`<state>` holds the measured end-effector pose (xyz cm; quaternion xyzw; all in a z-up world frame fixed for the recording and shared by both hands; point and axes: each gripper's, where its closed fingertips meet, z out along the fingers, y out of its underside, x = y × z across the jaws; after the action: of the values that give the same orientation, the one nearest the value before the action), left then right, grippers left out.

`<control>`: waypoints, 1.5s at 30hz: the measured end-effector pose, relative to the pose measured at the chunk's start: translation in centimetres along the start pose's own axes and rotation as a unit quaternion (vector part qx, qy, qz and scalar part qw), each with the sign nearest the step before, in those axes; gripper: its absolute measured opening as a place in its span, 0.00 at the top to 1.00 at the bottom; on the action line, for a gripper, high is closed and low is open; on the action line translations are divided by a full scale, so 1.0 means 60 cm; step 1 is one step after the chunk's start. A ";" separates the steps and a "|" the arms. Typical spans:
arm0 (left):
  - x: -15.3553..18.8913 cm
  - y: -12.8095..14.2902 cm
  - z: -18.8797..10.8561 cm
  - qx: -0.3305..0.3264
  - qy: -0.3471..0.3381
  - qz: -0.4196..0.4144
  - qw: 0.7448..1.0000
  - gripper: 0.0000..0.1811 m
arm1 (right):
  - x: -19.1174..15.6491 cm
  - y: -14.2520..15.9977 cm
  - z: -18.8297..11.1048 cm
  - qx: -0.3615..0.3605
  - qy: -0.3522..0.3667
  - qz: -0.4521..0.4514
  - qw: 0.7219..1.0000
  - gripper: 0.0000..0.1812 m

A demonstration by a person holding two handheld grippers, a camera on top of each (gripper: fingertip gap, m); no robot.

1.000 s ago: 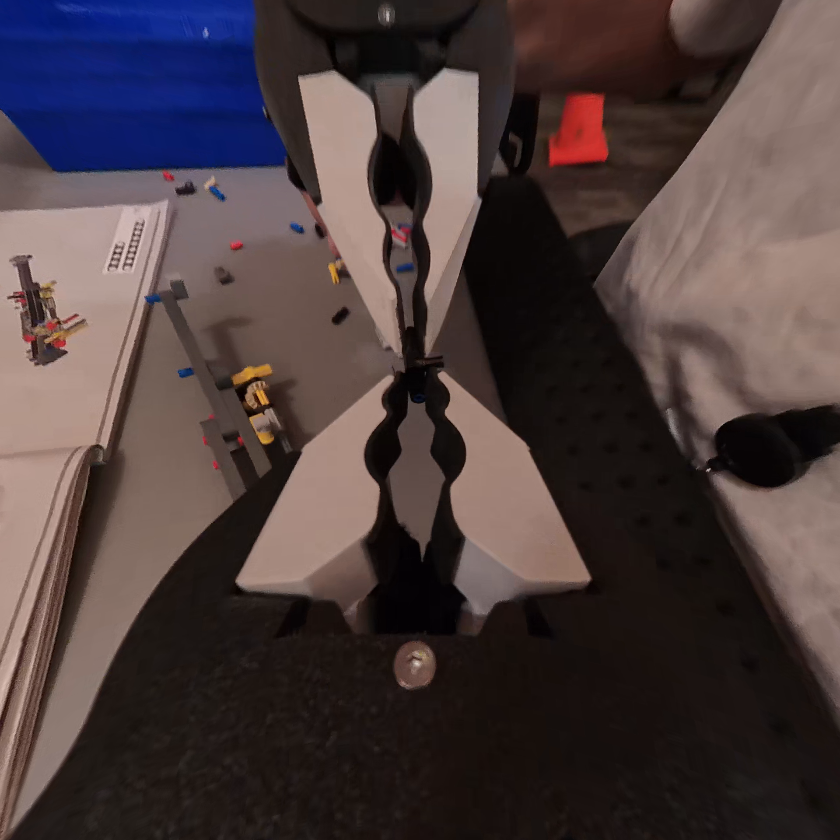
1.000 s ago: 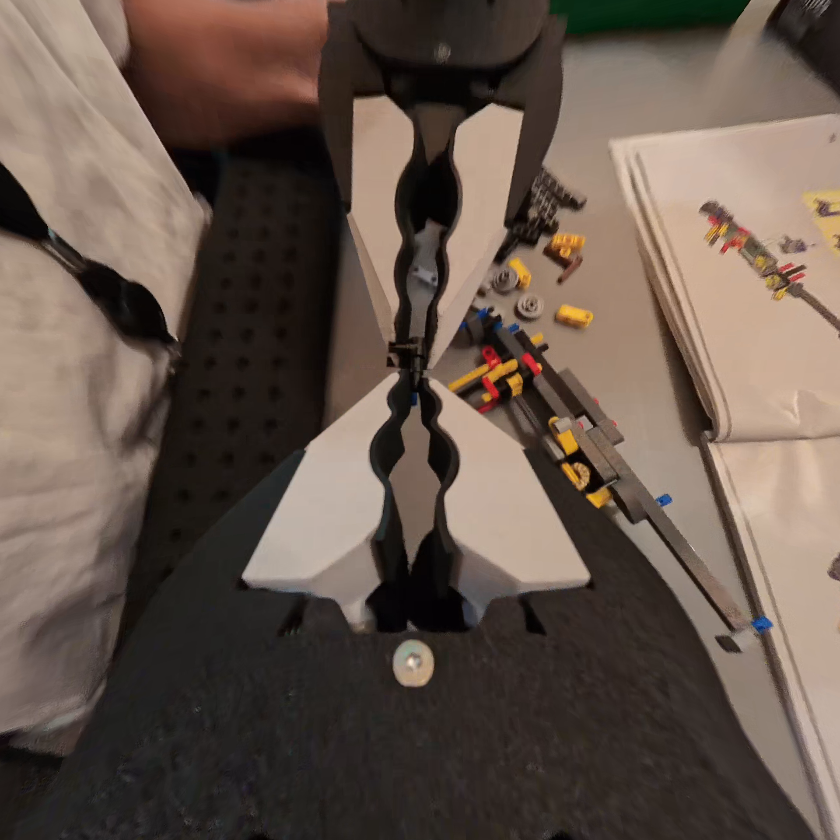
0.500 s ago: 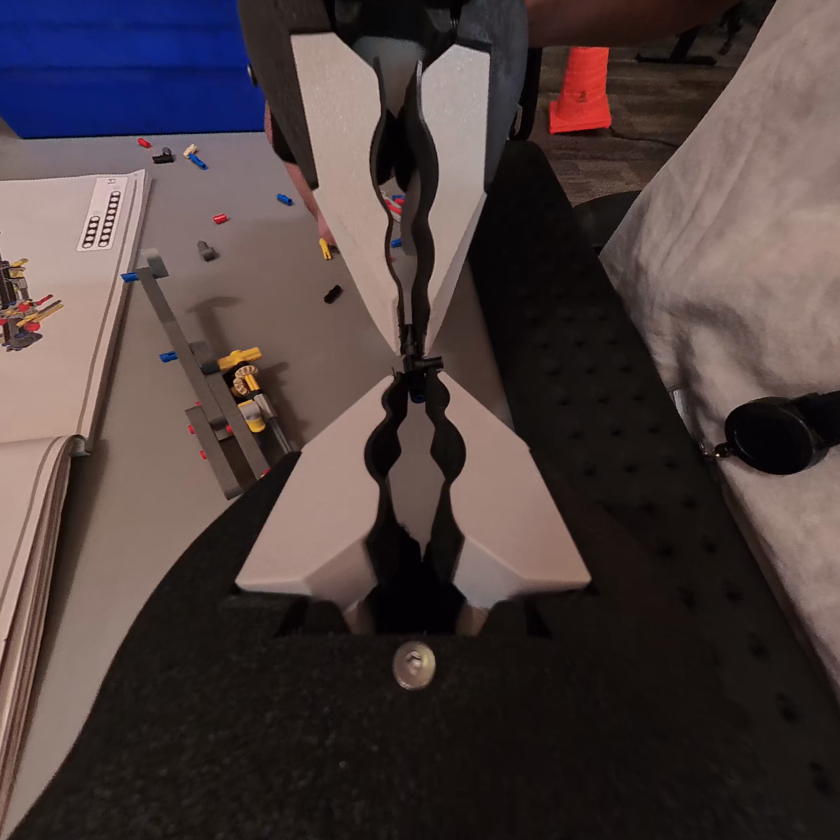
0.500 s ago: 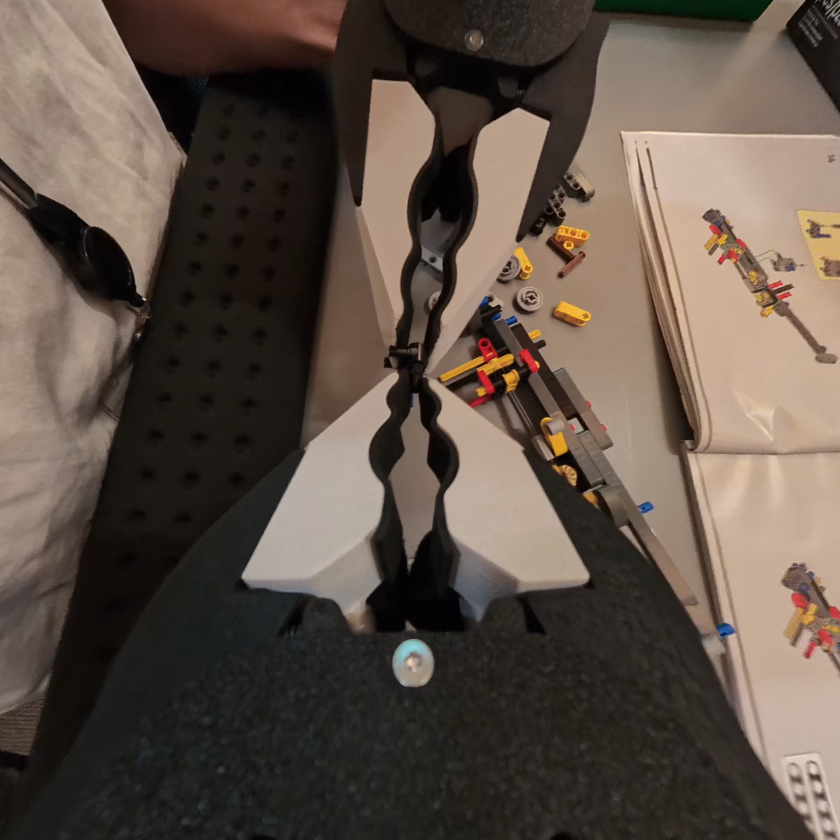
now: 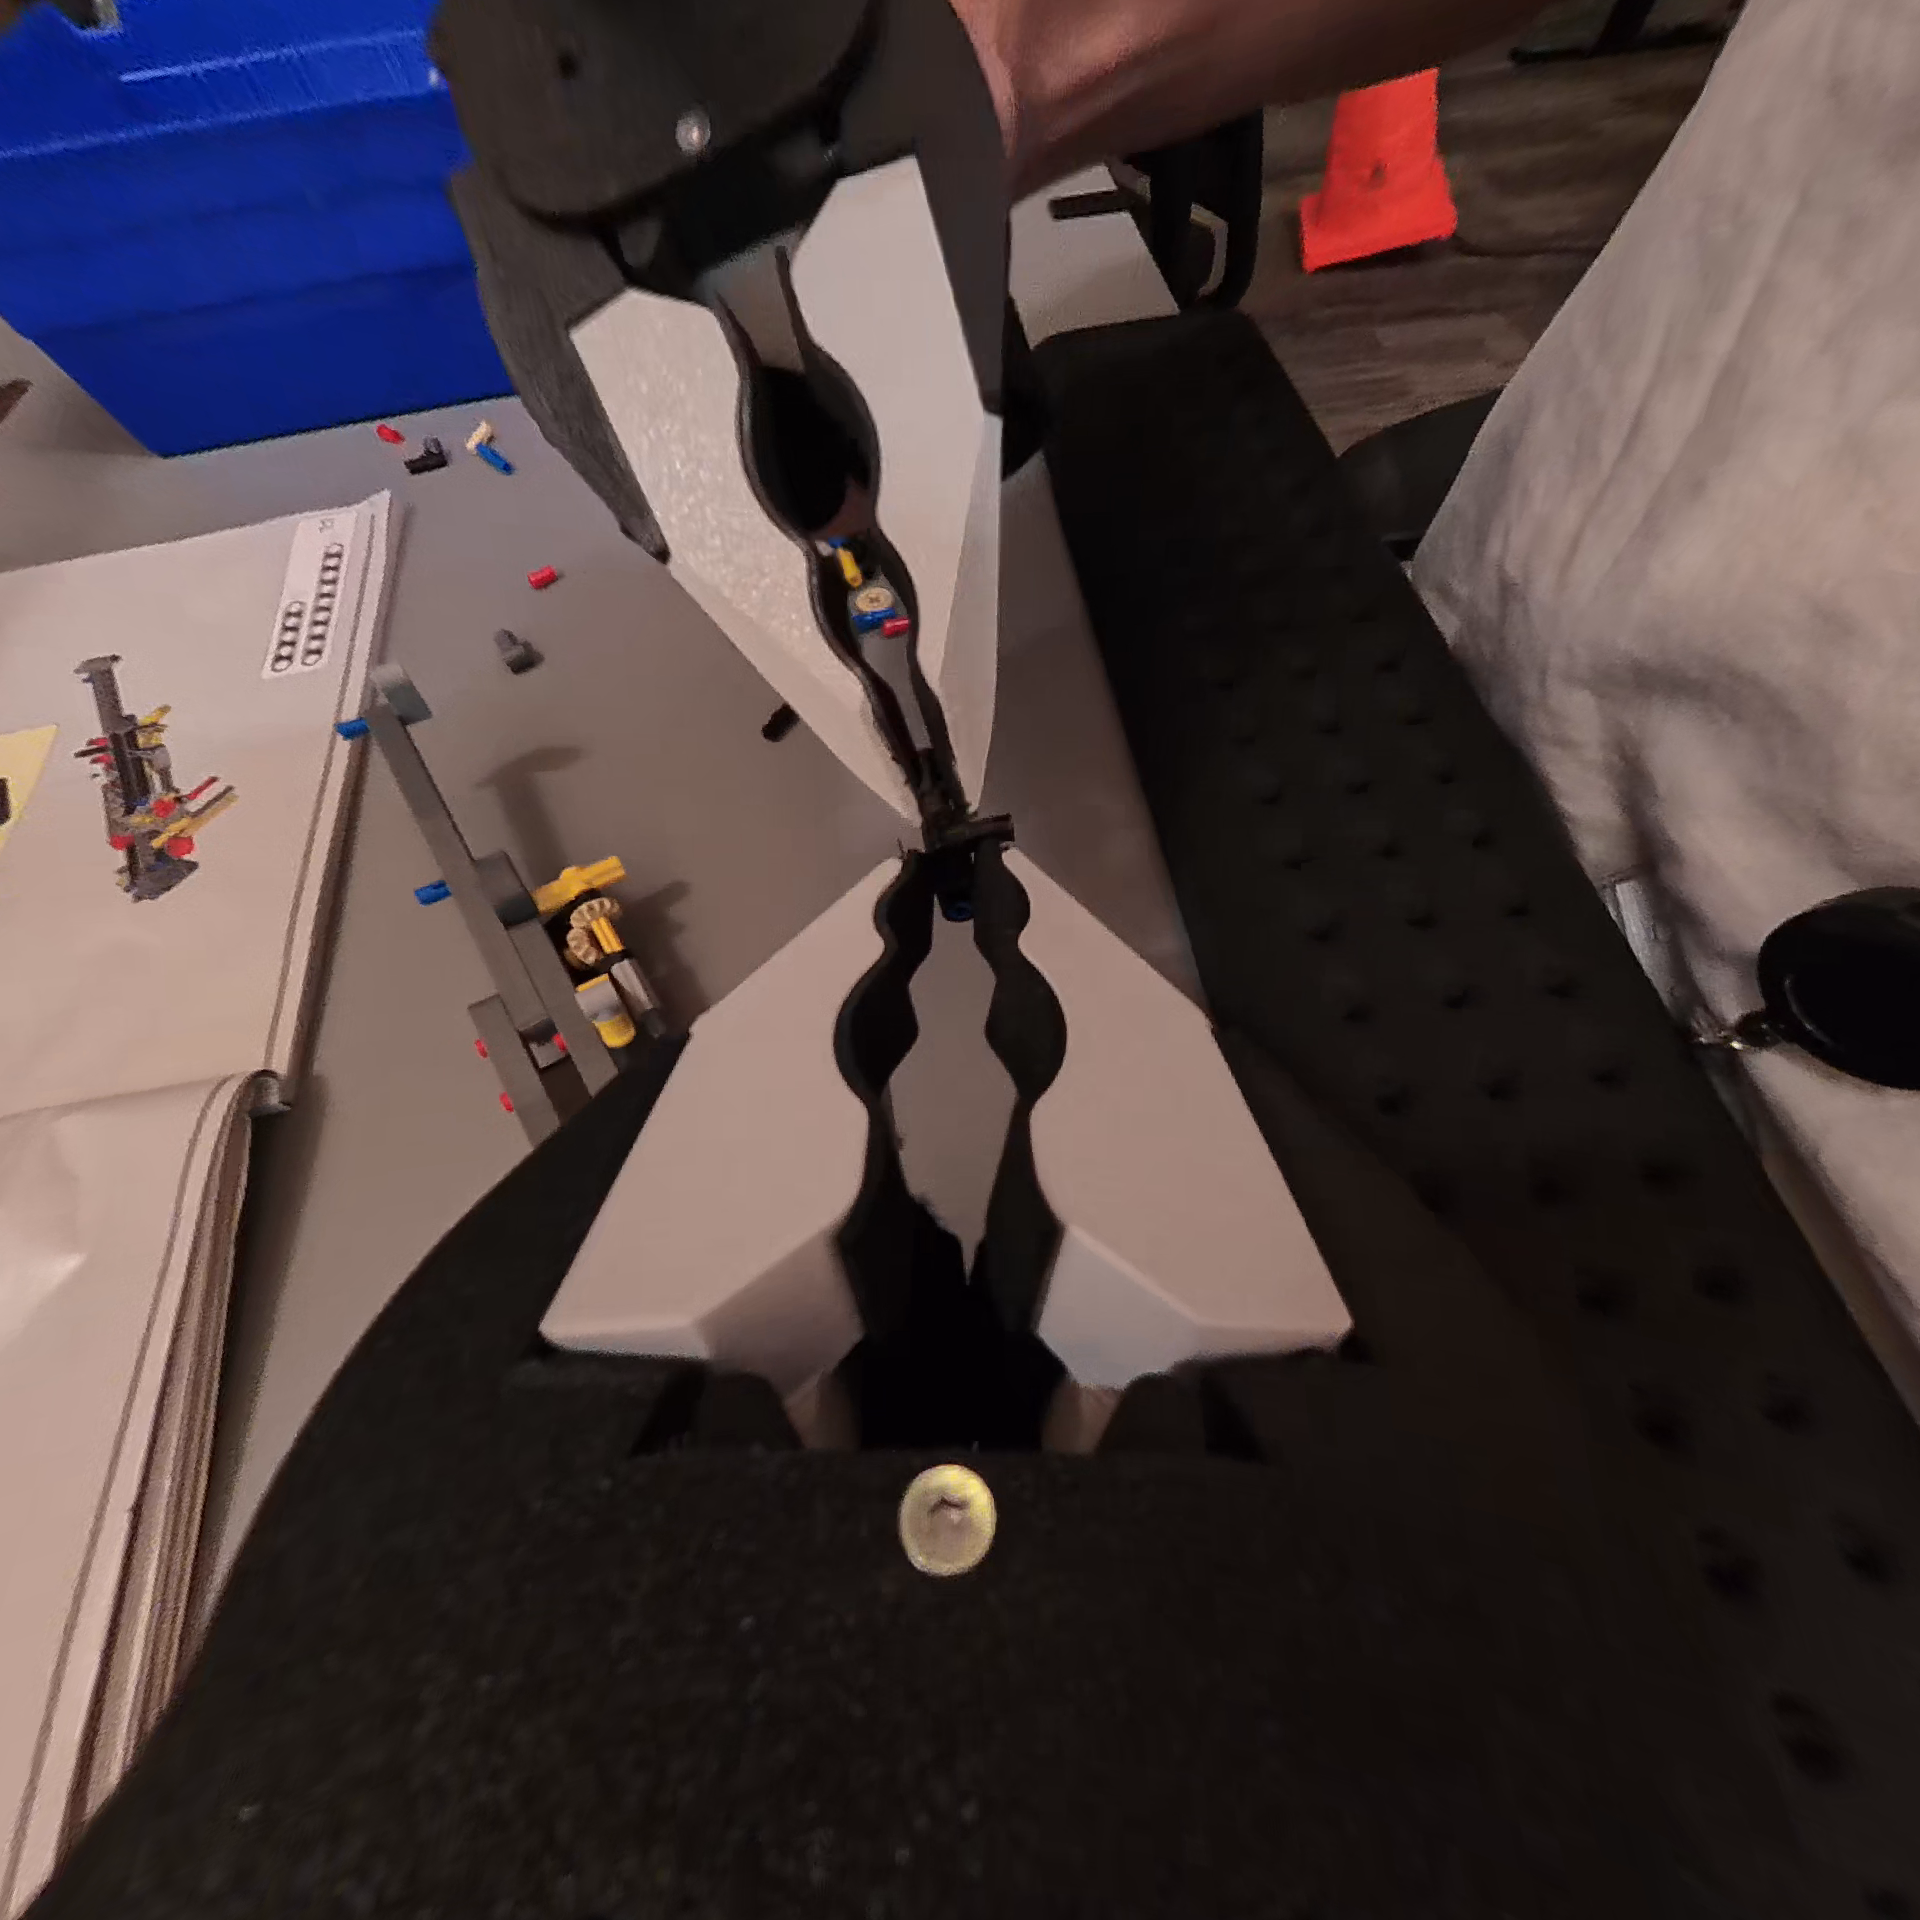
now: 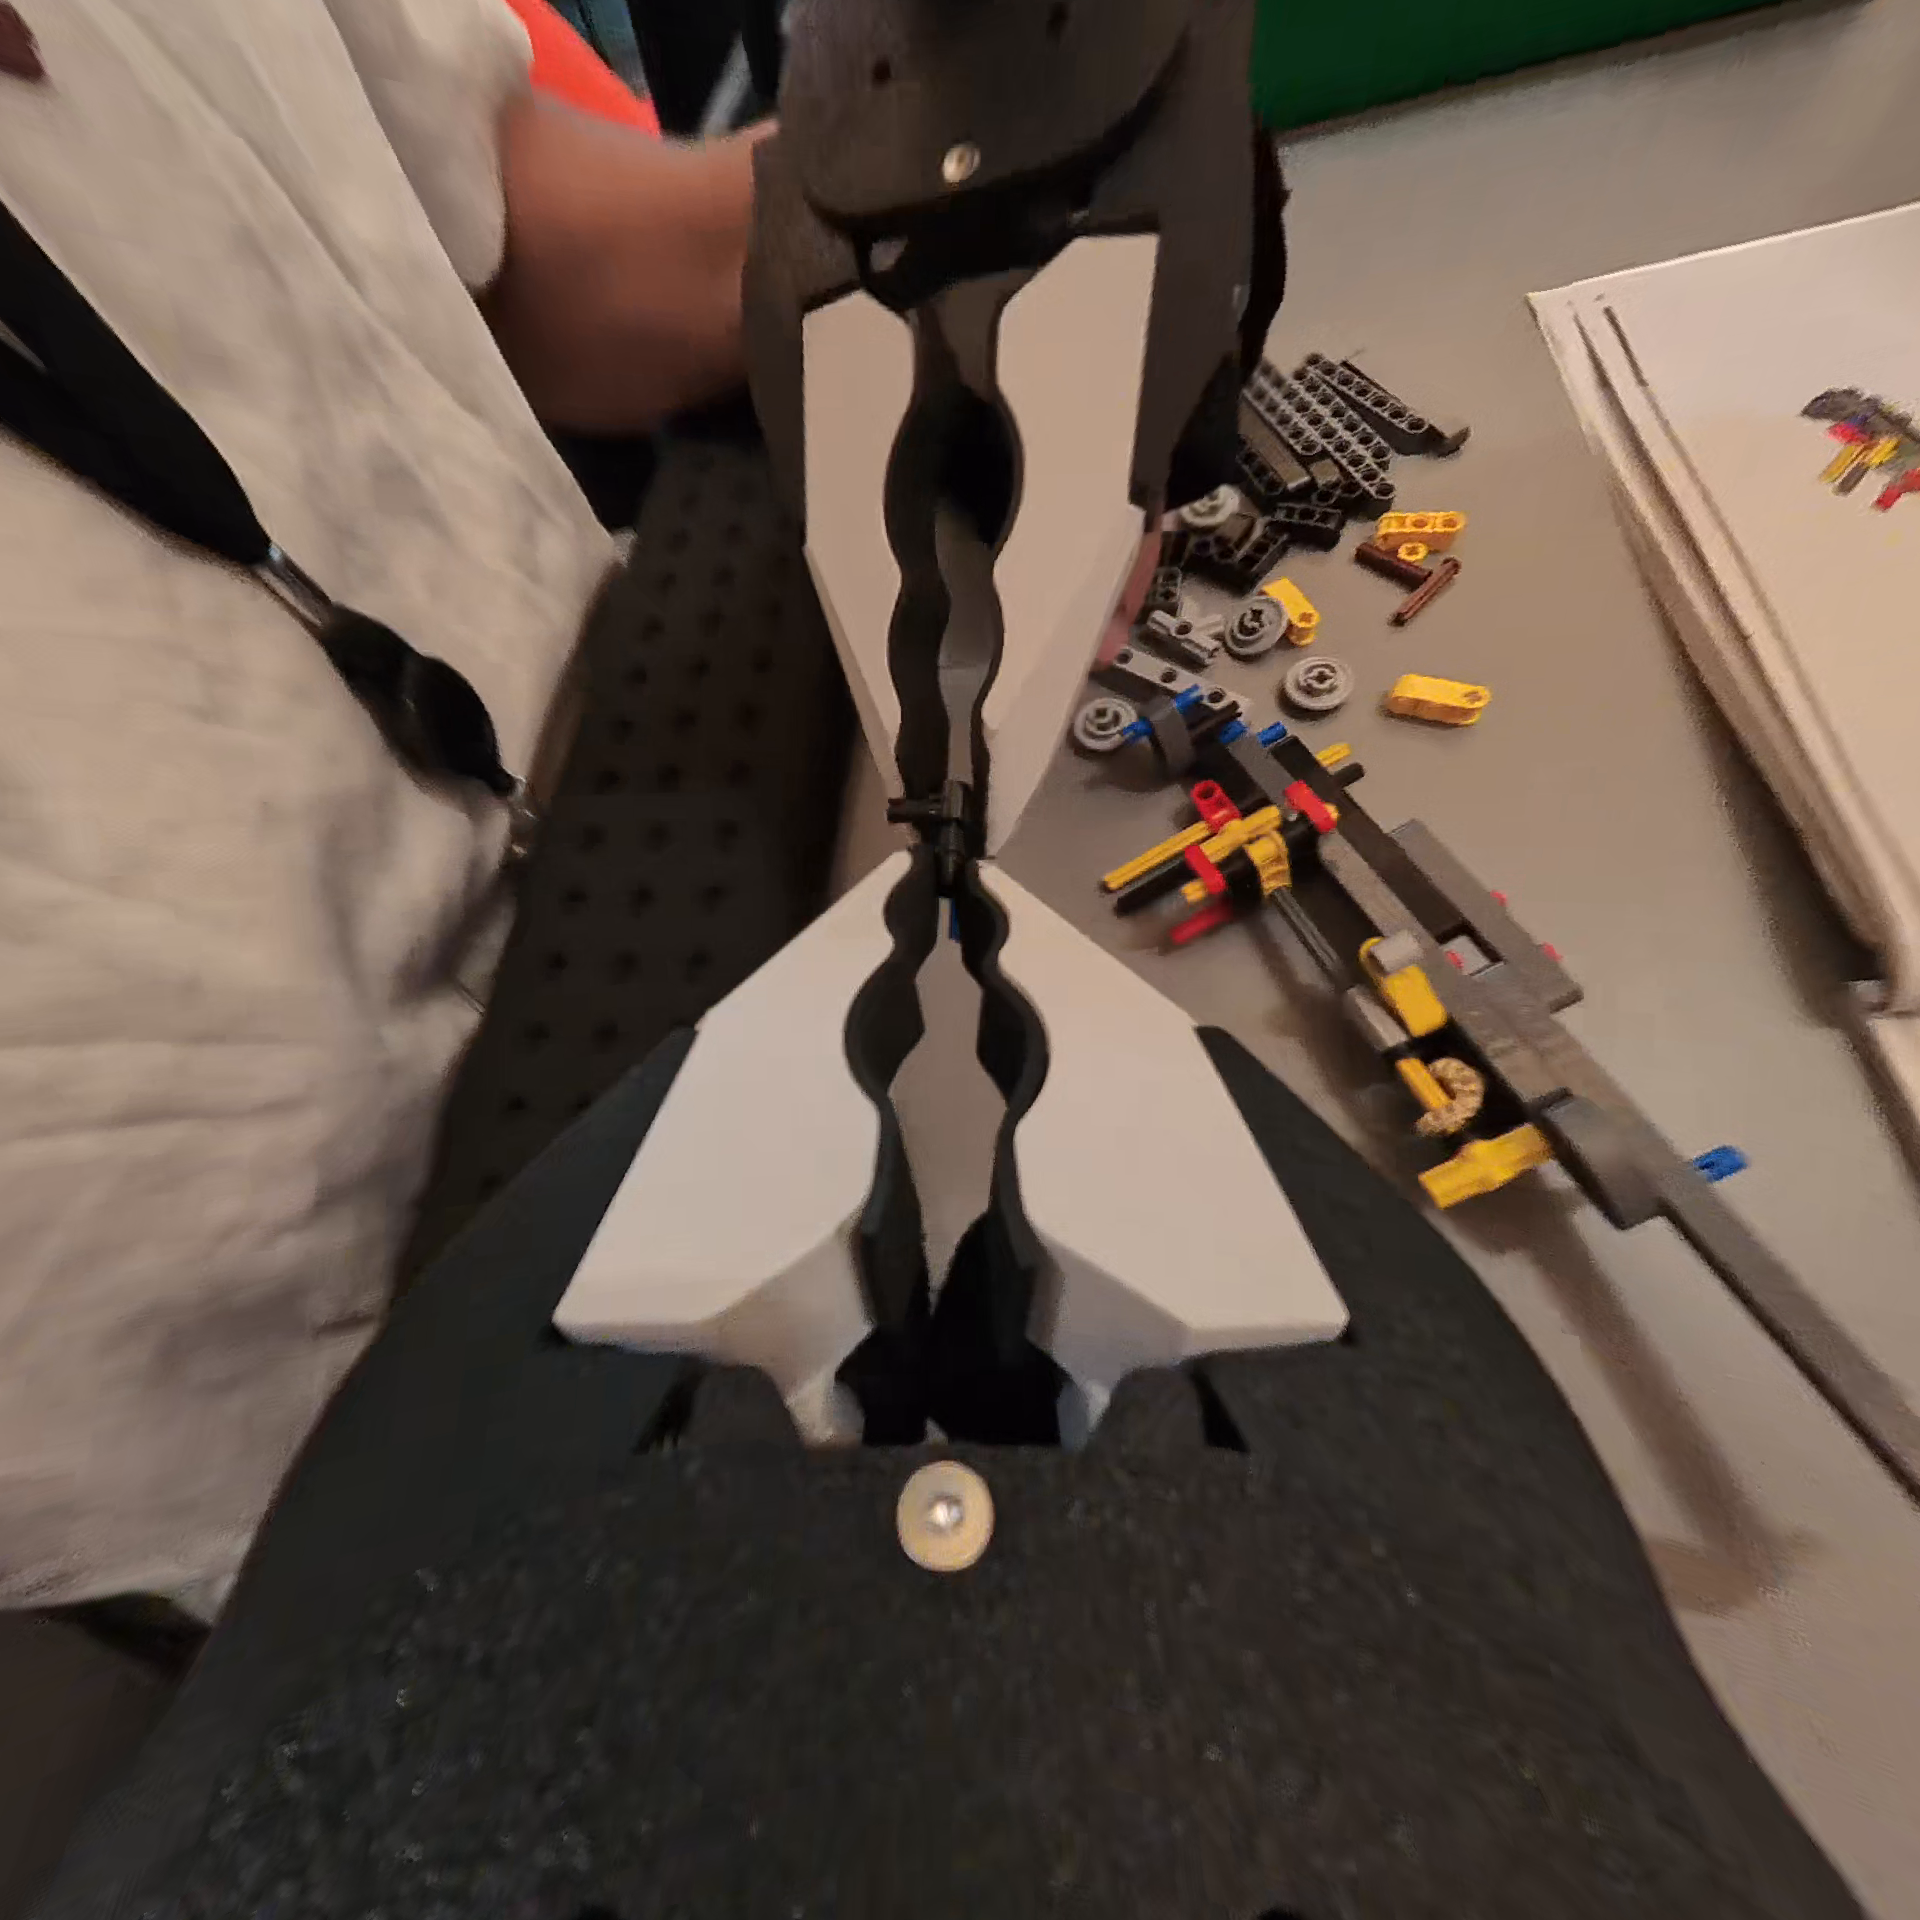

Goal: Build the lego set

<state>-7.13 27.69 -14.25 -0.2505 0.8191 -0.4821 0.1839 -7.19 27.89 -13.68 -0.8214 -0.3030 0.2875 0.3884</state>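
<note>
My left gripper (image 5: pixel 951 883) and right gripper (image 6: pixel 945 883) meet tip to tip in the air, both shut. Between the tips is a small black connector (image 5: pixel 966 826) with a blue pin (image 5: pixel 954 906); it also shows in the right wrist view (image 6: pixel 930 810). Which gripper carries which part I cannot tell. In the left wrist view the right gripper (image 5: pixel 940 800) comes in tilted from above. In the right wrist view the left gripper (image 6: pixel 940 790) comes in from above. The part-built grey beam model (image 5: pixel 499 914) with yellow and red parts lies on the grey table, and it shows in the right wrist view too (image 6: pixel 1455 987).
An open instruction booklet (image 5: pixel 156 831) (image 6: pixel 1766 520) lies beside the model. Loose black, grey and yellow parts (image 6: pixel 1320 468) sit behind it, and small pins (image 5: pixel 540 577) are scattered. A blue bin (image 5: pixel 208 208), an orange cone (image 5: pixel 1371 177), a perforated black surface (image 5: pixel 1351 831) and a person's white shirt (image 6: pixel 208 727) surround the table. Only a small space, under 4 cm, lies between the two pairs of fingers.
Both grippers stayed shut and tip to tip on the small piece. The pair has shifted and the opposite gripper now leans at an angle.
</note>
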 end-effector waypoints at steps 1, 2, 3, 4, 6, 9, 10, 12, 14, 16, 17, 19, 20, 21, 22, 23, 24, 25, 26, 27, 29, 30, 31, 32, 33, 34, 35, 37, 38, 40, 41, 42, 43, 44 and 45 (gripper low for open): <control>-0.003 -0.006 0.000 0.010 -0.008 0.003 1.000 0.96 | 0.000 -0.003 -0.001 0.020 -0.008 0.019 1.000 0.98; -0.003 -0.012 -0.001 0.020 -0.009 0.003 1.000 0.96 | -0.004 -0.010 -0.003 0.044 -0.027 0.044 0.998 0.98; -0.003 -0.015 -0.002 0.029 -0.008 -0.003 1.000 0.96 | -0.005 -0.012 -0.006 0.055 -0.034 0.065 0.996 0.98; -0.006 -0.017 -0.001 0.033 -0.009 -0.008 0.999 0.96 | -0.003 -0.011 -0.008 0.055 -0.028 0.071 0.996 0.98; -0.013 -0.020 0.005 0.035 -0.027 -0.004 0.999 0.96 | 0.003 -0.004 -0.018 0.022 -0.003 0.052 0.998 0.98; -0.018 -0.025 0.011 0.031 -0.045 0.011 0.998 0.96 | 0.006 -0.003 -0.026 -0.015 0.002 0.034 0.999 0.98; -0.021 -0.023 0.011 0.029 -0.048 0.012 0.998 0.96 | 0.009 -0.003 -0.024 -0.015 0.005 0.034 0.999 0.98; -0.021 -0.025 0.006 0.039 -0.050 0.004 0.998 0.96 | 0.008 -0.011 -0.023 -0.001 -0.006 0.049 0.999 0.98; -0.029 -0.027 -0.001 0.043 -0.068 0.006 0.997 0.96 | 0.015 -0.019 -0.023 0.012 0.002 0.059 0.998 0.98; -0.043 -0.032 -0.010 0.053 -0.091 0.000 0.994 0.96 | 0.027 -0.030 -0.028 0.022 0.026 0.065 0.997 0.97; -0.054 -0.038 -0.016 0.063 -0.109 -0.007 0.992 0.96 | 0.034 -0.035 -0.031 0.023 0.041 0.073 0.996 0.90; -0.081 -0.040 -0.029 0.065 -0.167 -0.001 0.984 0.96 | 0.045 -0.046 -0.039 0.032 0.068 0.103 0.992 0.74; -0.094 -0.039 -0.036 0.059 -0.201 0.012 0.978 0.97 | 0.054 -0.051 -0.044 0.041 0.094 0.122 0.987 0.73; -0.104 -0.039 -0.041 0.050 -0.232 0.027 0.971 0.97 | 0.065 -0.057 -0.049 0.054 0.126 0.139 0.981 0.74; -0.109 -0.038 -0.042 0.041 -0.252 0.043 0.966 0.97 | 0.072 -0.068 -0.052 0.078 0.153 0.154 0.973 0.76; -0.116 -0.038 -0.044 0.031 -0.278 0.061 0.958 0.97 | 0.085 -0.074 -0.058 0.098 0.195 0.175 0.960 0.80; -0.123 -0.036 -0.047 0.015 -0.307 0.083 0.948 0.97 | 0.092 -0.079 -0.060 0.117 0.226 0.189 0.949 0.82; -0.128 -0.035 -0.048 0.001 -0.330 0.103 0.938 0.97 | 0.094 -0.087 -0.059 0.137 0.249 0.190 0.940 0.83; -0.132 -0.035 -0.049 -0.010 -0.349 0.119 0.930 0.96 | 0.099 -0.089 -0.058 0.143 0.282 0.185 0.930 0.84; -0.135 -0.035 -0.051 -0.017 -0.364 0.128 0.922 0.96 | 0.101 -0.086 -0.053 0.132 0.309 0.174 0.926 0.85; -0.138 -0.034 -0.050 -0.027 -0.377 0.131 0.917 0.97 | 0.109 -0.083 -0.053 0.117 0.367 0.155 0.910 0.87; -0.138 -0.035 -0.050 -0.027 -0.380 0.134 0.915 0.97 | 0.110 -0.083 -0.050 0.113 0.380 0.150 0.906 0.87; -0.137 -0.034 -0.048 -0.032 -0.380 0.137 0.914 0.97 | 0.112 -0.081 -0.049 0.106 0.391 0.150 0.902 0.87; -0.137 -0.033 -0.046 -0.035 -0.381 0.139 0.913 0.96 | 0.112 -0.080 -0.048 0.102 0.398 0.148 0.899 0.87; -0.136 -0.033 -0.046 -0.037 -0.382 0.141 0.913 0.97 | 0.112 -0.079 -0.048 0.101 0.404 0.145 0.897 0.87; -0.136 -0.032 -0.046 -0.040 -0.380 0.140 0.914 0.96 | 0.113 -0.077 -0.048 0.097 0.408 0.144 0.896 0.88; -0.135 -0.030 -0.044 -0.043 -0.378 0.139 0.914 0.96 | 0.113 -0.074 -0.048 0.089 0.410 0.144 0.896 0.88; -0.135 -0.031 -0.046 -0.051 -0.388 0.152 0.908 0.97 | 0.111 -0.075 -0.046 0.089 0.409 0.142 0.897 0.91; -0.135 -0.030 -0.046 -0.054 -0.390 0.155 0.906 0.97 | 0.111 -0.074 -0.046 0.081 0.414 0.133 0.897 0.91; -0.136 -0.031 -0.048 -0.053 -0.393 0.157 0.905 0.96 | 0.111 -0.075 -0.045 0.070 0.426 0.121 0.894 0.92; -0.136 -0.032 -0.050 -0.051 -0.396 0.157 0.903 0.96 | 0.111 -0.078 -0.045 0.076 0.427 0.127 0.892 0.92; -0.137 -0.034 -0.054 -0.047 -0.400 0.155 0.902 0.96 | 0.111 -0.083 -0.046 0.086 0.430 0.129 0.890 0.92; -0.139 -0.034 -0.055 -0.043 -0.401 0.148 0.903 0.96 | 0.113 -0.085 -0.046 0.089 0.431 0.130 0.888 0.92; -0.141 -0.034 -0.056 -0.037 -0.399 0.138 0.906 0.96 | 0.116 -0.085 -0.046 0.089 0.428 0.137 0.889 0.92; -0.143 -0.036 -0.058 -0.022 -0.396 0.125 0.909 0.96 | 0.117 -0.090 -0.047 0.097 0.421 0.140 0.891 0.92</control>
<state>-1.61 34.28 -10.20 -0.3202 0.7138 -0.2984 0.5467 -2.08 34.44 -9.49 -0.8577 0.0367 -0.0058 0.5129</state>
